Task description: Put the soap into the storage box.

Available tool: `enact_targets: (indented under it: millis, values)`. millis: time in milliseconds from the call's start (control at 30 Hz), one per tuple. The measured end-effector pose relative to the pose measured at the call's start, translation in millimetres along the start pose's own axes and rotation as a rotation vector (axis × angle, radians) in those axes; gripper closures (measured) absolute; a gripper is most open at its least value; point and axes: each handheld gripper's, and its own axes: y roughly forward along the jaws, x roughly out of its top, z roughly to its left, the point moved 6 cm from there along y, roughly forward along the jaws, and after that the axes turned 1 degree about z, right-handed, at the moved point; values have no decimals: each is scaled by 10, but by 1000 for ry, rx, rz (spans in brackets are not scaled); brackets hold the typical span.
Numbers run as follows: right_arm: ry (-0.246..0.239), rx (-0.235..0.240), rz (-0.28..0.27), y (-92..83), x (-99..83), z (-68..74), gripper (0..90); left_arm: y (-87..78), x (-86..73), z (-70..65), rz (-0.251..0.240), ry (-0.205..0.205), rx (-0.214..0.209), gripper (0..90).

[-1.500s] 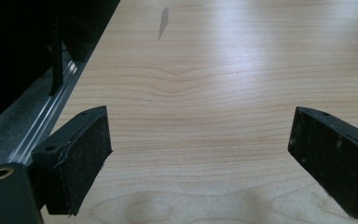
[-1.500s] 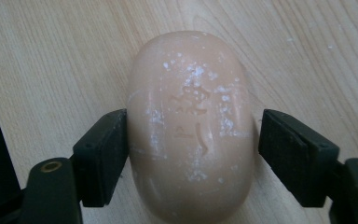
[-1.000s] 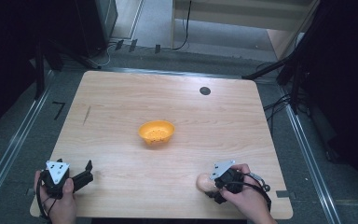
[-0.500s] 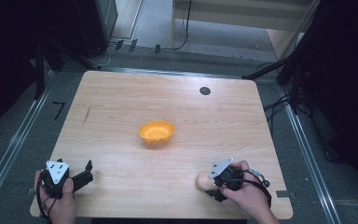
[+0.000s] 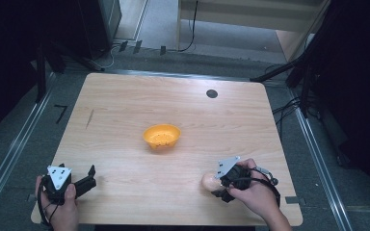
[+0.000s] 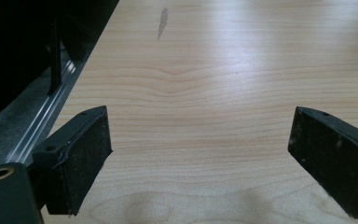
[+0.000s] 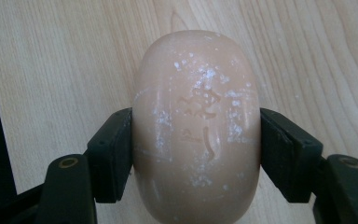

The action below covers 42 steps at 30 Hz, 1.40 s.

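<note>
Wood-grain table (image 5: 125, 120) in the high view: right gripper (image 5: 215, 184) clamps a peach soap bar (image 5: 207, 181) close to the near edge, orange bowl (image 5: 162, 136) well apart at centre with open board between; left gripper (image 5: 87, 179) rests near the left corner. Left gripper view: jaws spread wide on nothing, table rim close beside. Right gripper view: pads (image 7: 114, 149) pinch the bar's smooth rounded flanks, so a slip sideways or off the edge seems likely.

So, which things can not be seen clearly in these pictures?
- Soap bar, right gripper view: its near end is cut off by the bottom edge; the stamped mark is too faint to read.
- Soap bar in the high view: mostly hidden by the right gripper.
- Orange bowl, high view: dark specks inside too small to identify.
</note>
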Motion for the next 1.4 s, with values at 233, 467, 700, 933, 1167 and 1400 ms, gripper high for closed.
enact_targets:
  millis: [233,467,700,933,1167,1400]
  values:
    - [-5,6,0,-22,86,-41,335,1,1,2,-1,-3,-1,63]
    - [-24,9,1,-28,188,-86,336,2,1,4,-3,-7,1,64]
    - [-32,18,-7,-7,274,-118,336,2,1,7,-4,-10,0,63]
    - [-42,20,-4,12,350,-149,335,2,1,5,-5,-10,-1,63]
    - [-52,17,-1,11,440,-181,336,0,2,6,-6,-13,-3,63]
    - [-70,19,4,38,541,-209,336,-1,2,5,-7,-13,-4,63]
